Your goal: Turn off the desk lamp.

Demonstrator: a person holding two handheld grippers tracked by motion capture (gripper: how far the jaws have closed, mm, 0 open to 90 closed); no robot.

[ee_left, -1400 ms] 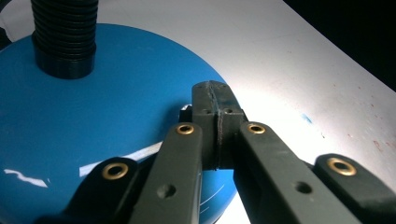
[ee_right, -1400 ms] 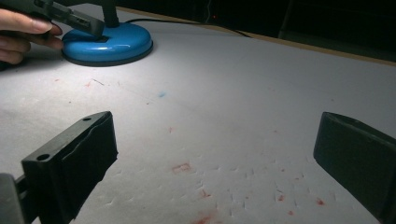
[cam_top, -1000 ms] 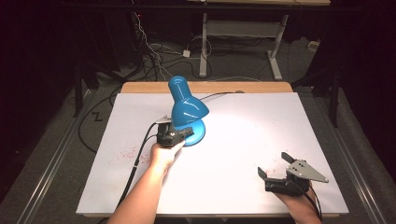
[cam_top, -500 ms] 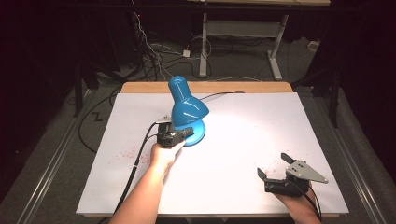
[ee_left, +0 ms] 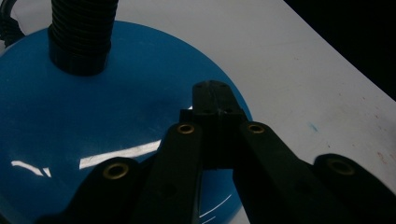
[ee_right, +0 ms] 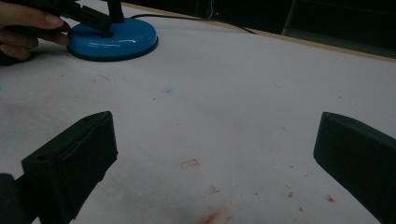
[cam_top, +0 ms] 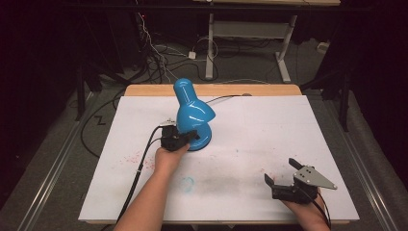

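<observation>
Pressing its closed tips on the blue lamp base (ee_left: 70, 121), the left tool (ee_left: 211, 93) holds nothing; the right tool (cam_top: 283, 174), far from the base, gapes wide and empty.

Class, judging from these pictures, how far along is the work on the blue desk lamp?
Done: the left gripper, jaws shut, has its tips over the round blue lamp base. In hand: it seems to be pressing there, perhaps a switch; contact is unclear. Left: no lamp light shows; the right gripper rests open on the white table.
</observation>
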